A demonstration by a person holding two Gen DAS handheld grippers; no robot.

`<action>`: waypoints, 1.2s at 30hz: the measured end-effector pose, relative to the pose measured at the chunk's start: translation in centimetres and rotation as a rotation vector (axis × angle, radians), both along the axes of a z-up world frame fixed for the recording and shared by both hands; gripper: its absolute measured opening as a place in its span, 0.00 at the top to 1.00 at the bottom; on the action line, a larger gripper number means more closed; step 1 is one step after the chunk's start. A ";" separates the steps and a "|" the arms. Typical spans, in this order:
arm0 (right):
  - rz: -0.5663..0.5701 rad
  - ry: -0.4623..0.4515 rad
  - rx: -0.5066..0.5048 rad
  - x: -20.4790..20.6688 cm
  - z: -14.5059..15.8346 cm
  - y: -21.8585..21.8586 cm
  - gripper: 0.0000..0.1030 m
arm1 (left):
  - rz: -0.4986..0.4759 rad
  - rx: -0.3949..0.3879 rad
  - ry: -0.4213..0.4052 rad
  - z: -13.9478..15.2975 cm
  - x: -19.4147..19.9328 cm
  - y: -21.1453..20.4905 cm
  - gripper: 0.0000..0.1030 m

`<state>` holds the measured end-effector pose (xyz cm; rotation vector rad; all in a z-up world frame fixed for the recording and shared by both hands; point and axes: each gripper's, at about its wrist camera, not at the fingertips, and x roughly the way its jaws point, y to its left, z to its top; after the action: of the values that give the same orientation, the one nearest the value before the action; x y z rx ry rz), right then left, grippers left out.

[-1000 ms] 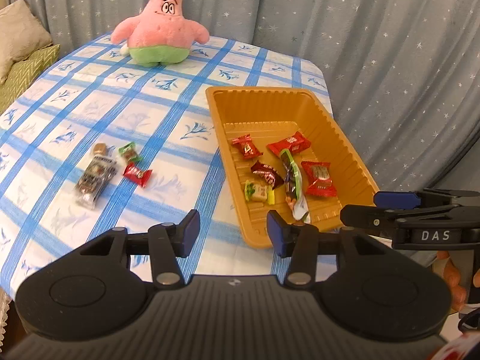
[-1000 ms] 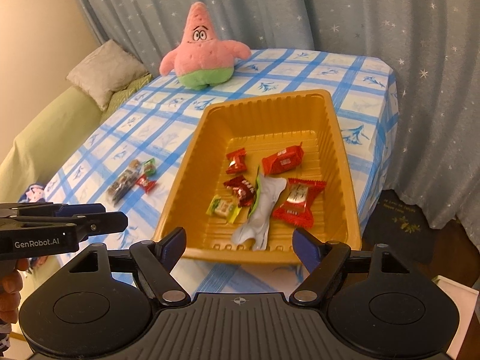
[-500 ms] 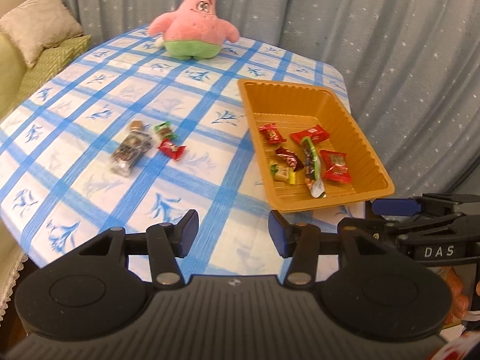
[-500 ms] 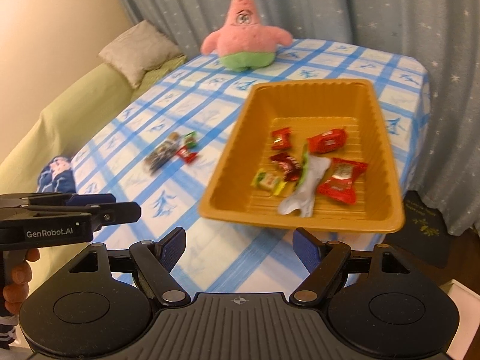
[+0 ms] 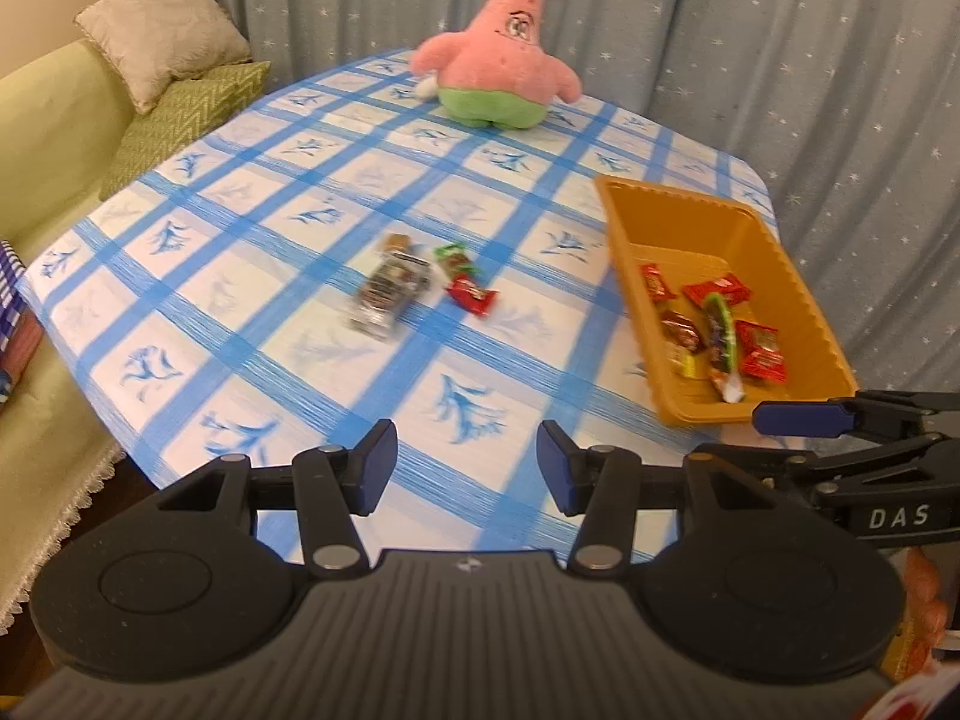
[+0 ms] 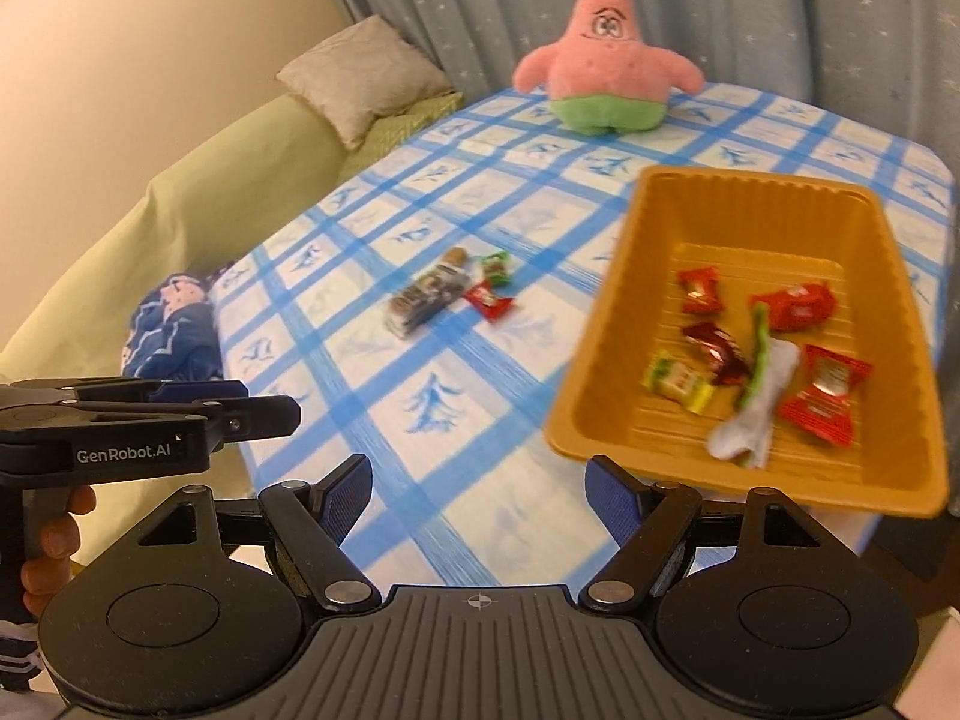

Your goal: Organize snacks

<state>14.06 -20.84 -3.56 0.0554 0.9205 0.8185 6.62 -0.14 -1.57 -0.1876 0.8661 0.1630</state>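
An orange tray [image 5: 624, 222] [image 6: 600, 336] sits at the right side of the blue-checked table and holds several wrapped snacks. Left of it on the cloth lie a clear-wrapped snack bar [image 5: 390, 291] [image 6: 427, 299], a green candy [image 5: 453, 258] [image 6: 496, 267] and a red candy [image 5: 474, 295] [image 6: 490, 301]. My left gripper [image 5: 467, 463] hovers open and empty over the table's near edge, well short of the loose snacks. Near the tray's front corner my right gripper [image 6: 480, 489] is open wide, nothing between its fingers.
A pink star plush [image 5: 501, 78] [image 6: 603, 69] stands at the table's far side before a grey curtain. A green sofa [image 5: 42, 138] with cushions [image 5: 162, 33] runs along the left. A dark blue patterned cloth [image 6: 171, 330] lies on the sofa.
Both grippers have swung left and pulled back, so the tray has slid right in each view and the loose snacks have come toward the middle. Neither took hold of anything.
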 end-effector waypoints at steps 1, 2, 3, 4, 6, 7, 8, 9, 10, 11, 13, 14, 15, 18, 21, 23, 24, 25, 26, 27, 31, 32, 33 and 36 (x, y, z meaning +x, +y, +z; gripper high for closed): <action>0.002 -0.004 0.001 0.1 0.1 0.5 0.24 | 0.000 0.006 -0.001 0.0 0.1 0.5 0.54; 0.003 -0.009 0.003 0.2 0.1 1.0 0.24 | 0.000 0.012 -0.001 0.0 0.2 0.9 0.54; 0.004 -0.014 0.005 0.3 0.2 1.4 0.24 | -0.002 0.018 -0.001 -0.1 0.3 1.4 0.54; 0.004 -0.019 0.006 0.5 0.2 1.8 0.24 | -0.005 0.021 -0.003 -0.1 0.6 1.8 0.54; -0.002 -0.029 0.007 0.9 0.2 2.7 0.24 | -0.013 0.025 -0.006 -0.2 1.0 2.6 0.54; -0.008 -0.032 0.006 1.2 0.2 3.1 0.24 | -0.018 0.027 -0.007 -0.2 1.3 3.0 0.54; -0.013 -0.033 0.004 1.5 0.1 3.5 0.24 | -0.026 0.030 -0.009 -0.3 1.6 3.3 0.54; -0.016 -0.034 0.005 1.8 0.0 3.8 0.24 | -0.034 0.033 -0.011 -0.3 1.9 3.6 0.54; -0.020 -0.036 0.007 2.1 0.0 4.2 0.24 | -0.042 0.036 -0.010 -0.5 2.2 4.0 0.54; -0.026 -0.039 0.005 2.4 -0.1 4.5 0.24 | -0.051 0.039 -0.009 -0.6 2.6 4.3 0.54; -0.038 -0.044 0.000 3.2 -0.3 5.2 0.24 | -0.066 0.036 -0.006 -0.9 3.3 5.0 0.54; -0.044 -0.045 -0.001 3.5 -0.5 5.6 0.24 | -0.076 0.033 -0.005 -1.1 3.7 5.4 0.54; -0.052 -0.045 -0.005 3.9 -0.6 5.9 0.24 | -0.084 0.032 -0.003 -1.3 4.1 5.7 0.54; -0.058 -0.054 -0.014 4.9 -0.9 6.8 0.25 | -0.109 0.031 0.000 -1.8 5.3 6.6 0.54; -0.063 -0.069 -0.030 6.0 -1.2 7.8 0.25 | -0.138 0.031 0.004 -2.4 6.5 7.4 0.54; -0.067 -0.075 -0.032 6.8 -1.5 8.3 0.28 | -0.157 0.031 0.005 -2.8 7.4 7.9 0.54; -0.070 -0.075 -0.037 7.2 -1.7 8.6 0.31 | -0.166 0.030 0.005 -3.0 7.9 8.1 0.54; -0.075 -0.070 -0.043 7.6 -1.9 8.8 0.34 | -0.175 0.031 0.007 -3.2 8.3 8.3 0.54; -0.080 -0.066 -0.046 8.0 -2.1 9.1 0.36 | -0.183 0.031 0.009 -3.4 8.8 8.5 0.54; -0.086 -0.063 -0.049 8.4 -2.3 9.3 0.37 | -0.191 0.032 0.011 -3.6 9.3 8.7 0.54; -0.102 -0.055 -0.058 9.7 -3.0 10.0 0.42 | -0.220 0.036 0.024 -4.6 11.3 9.1 0.54; -0.107 -0.051 -0.061 10.0 -3.1 10.2 0.43 | -0.228 0.039 0.027 -4.9 11.8 9.2 0.54; -0.111 -0.048 -0.065 10.3 -3.2 10.3 0.43 | -0.237 0.041 0.031 -5.2 12.3 9.3 0.54; -0.123 -0.041 -0.073 11.0 -3.5 10.7 0.44 | -0.259 0.047 0.045 -6.1 13.7 9.4 0.54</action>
<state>25.10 -10.18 -7.10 0.0319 0.8986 0.6692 20.36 9.30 -7.63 -0.0272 0.9227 -0.0543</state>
